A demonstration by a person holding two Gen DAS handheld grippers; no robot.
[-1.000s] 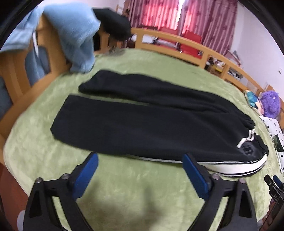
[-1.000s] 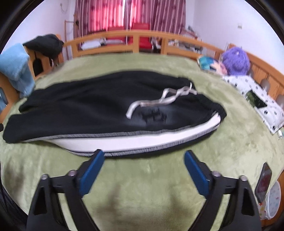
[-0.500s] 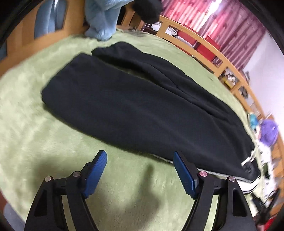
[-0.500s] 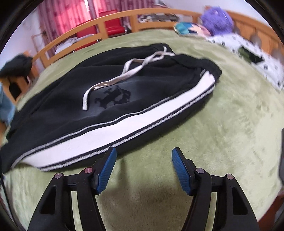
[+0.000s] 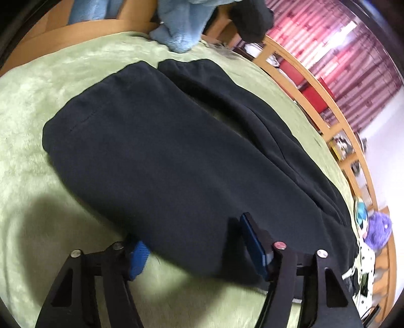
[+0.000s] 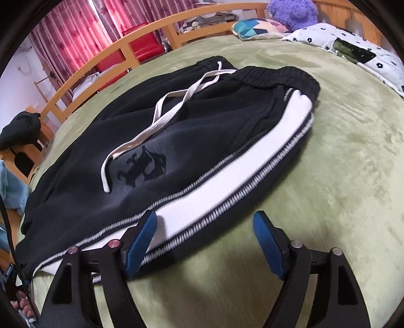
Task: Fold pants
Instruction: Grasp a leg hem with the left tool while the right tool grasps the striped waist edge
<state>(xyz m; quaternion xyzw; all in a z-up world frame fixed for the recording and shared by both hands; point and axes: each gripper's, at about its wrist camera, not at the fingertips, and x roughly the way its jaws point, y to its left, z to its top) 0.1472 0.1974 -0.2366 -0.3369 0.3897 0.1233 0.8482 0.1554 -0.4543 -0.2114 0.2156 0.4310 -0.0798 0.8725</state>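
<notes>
Black pants (image 5: 164,151) lie flat on a green blanket (image 5: 38,101), both legs stretching away in the left wrist view. My left gripper (image 5: 193,234) straddles the near edge of the nearer leg, one blue pad (image 5: 137,260) at the hem side and the other over the cloth. Its jaws are closing, and the pads stand apart. The right wrist view shows the waist end of the pants (image 6: 202,121) with a white side stripe (image 6: 227,176) and a pale drawstring (image 6: 166,118). My right gripper (image 6: 204,217) straddles the striped edge; its jaws are opening and press on nothing.
A wooden bed rail (image 5: 303,75) rings the blanket. A light blue garment (image 5: 181,25) and a black one (image 6: 20,128) hang over it. A purple plush (image 6: 293,10), a patterned pillow (image 6: 257,27) and a white dotted cloth (image 6: 353,50) lie near the waist end.
Both grippers have sunk and moved in onto the near edge of the pants, each rolling. The left jaws have narrowed. The right jaws narrowed, then widened again.
</notes>
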